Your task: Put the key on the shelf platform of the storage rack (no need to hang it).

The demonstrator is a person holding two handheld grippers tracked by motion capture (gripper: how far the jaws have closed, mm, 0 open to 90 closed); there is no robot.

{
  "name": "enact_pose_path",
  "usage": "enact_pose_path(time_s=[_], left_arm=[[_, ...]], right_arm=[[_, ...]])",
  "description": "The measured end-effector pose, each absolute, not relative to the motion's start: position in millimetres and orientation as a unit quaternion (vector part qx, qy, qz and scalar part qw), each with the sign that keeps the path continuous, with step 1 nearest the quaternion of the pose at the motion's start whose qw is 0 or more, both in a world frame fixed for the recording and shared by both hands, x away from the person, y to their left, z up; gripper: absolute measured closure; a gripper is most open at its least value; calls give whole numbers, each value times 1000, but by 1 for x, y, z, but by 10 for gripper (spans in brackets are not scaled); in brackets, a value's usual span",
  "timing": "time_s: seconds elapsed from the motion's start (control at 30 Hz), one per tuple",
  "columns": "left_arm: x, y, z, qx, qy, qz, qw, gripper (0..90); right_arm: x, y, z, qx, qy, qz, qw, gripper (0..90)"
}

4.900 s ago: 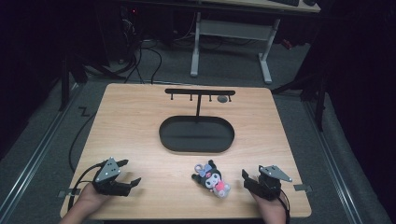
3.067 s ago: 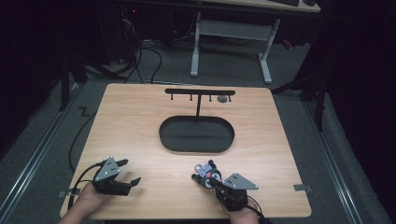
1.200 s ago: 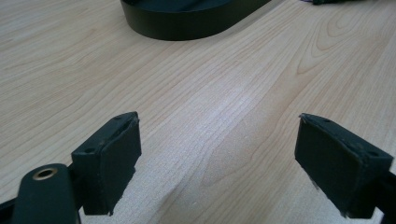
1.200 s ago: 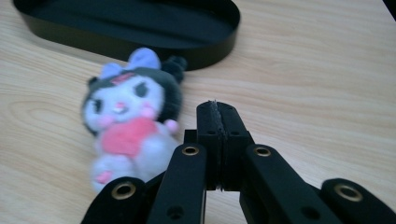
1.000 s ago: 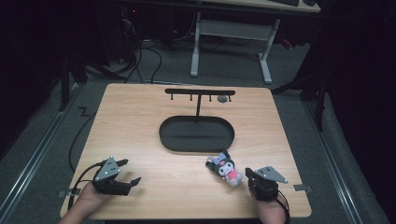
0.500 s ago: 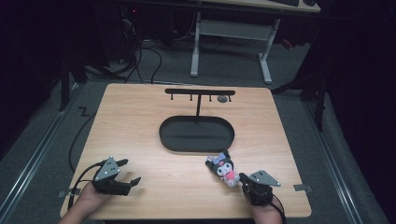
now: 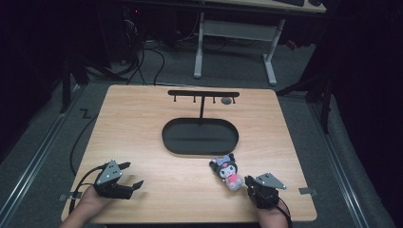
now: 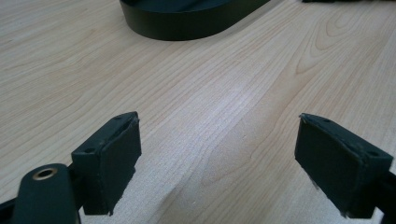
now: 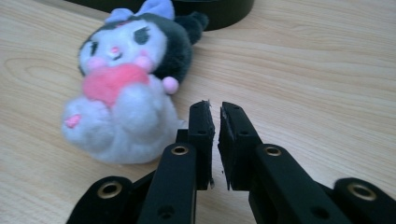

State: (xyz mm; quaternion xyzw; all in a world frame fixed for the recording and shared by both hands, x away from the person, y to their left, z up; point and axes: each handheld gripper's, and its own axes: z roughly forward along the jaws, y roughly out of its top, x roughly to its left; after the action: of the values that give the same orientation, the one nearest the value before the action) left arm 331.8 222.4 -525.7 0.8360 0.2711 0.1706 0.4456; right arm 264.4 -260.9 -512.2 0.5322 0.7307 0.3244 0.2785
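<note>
- Left gripper (image 7: 132, 176): at the near left of the table, held in the person's left hand (image 7: 88, 205). Jaws spread wide and released, nothing between them. In the left gripper view (image 8: 217, 161) bare wood grain lies between the two black pads.
- Right gripper (image 7: 248, 183): at the near right of the table, held in the person's right hand (image 7: 273, 219), grey three-cornered plate on top. In the right gripper view (image 9: 215, 123) the jaws stand clenched, a thin slit left between the pads, nothing gripped.
- Plush toy (image 7: 226, 170): small doll with a black head, lilac ears, white face, pink heart at the chest and white body. Lies on the wood just beside the right gripper, on its left, with its head toward the tray. In the right gripper view (image 9: 128, 81) its white lower body sits close beside the left jaw tip; actual contact cannot be told.
- Table (image 7: 138, 133): light wood top, rounded corners.
- Tray (image 7: 200, 137): black, oval, shallow rim, mid-table, beyond the plush toy. Its edge shows at the top of the left gripper view (image 8: 187, 21).
- Hook stand (image 7: 203, 96): black post rising at the tray's far side, with a horizontal bar bearing short pegs; a small grey round item (image 7: 226, 100) hangs near its right end.
- Desk frame (image 7: 235, 40): white legs, on the floor beyond the table, with dark cables (image 7: 142, 52) to its left.
</note>
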Motion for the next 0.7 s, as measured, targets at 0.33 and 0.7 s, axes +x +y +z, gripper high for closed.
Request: enact_pose_path(time_s=[0.33,0.7], left_arm=[[331,222,-526,835,272,172,446,154],[330,223,-526,833,271,175,449,155]], right_arm=[[269,-270,-512,554,716,311,290,766],[278,-267,-503,560,733,270,275,740]])
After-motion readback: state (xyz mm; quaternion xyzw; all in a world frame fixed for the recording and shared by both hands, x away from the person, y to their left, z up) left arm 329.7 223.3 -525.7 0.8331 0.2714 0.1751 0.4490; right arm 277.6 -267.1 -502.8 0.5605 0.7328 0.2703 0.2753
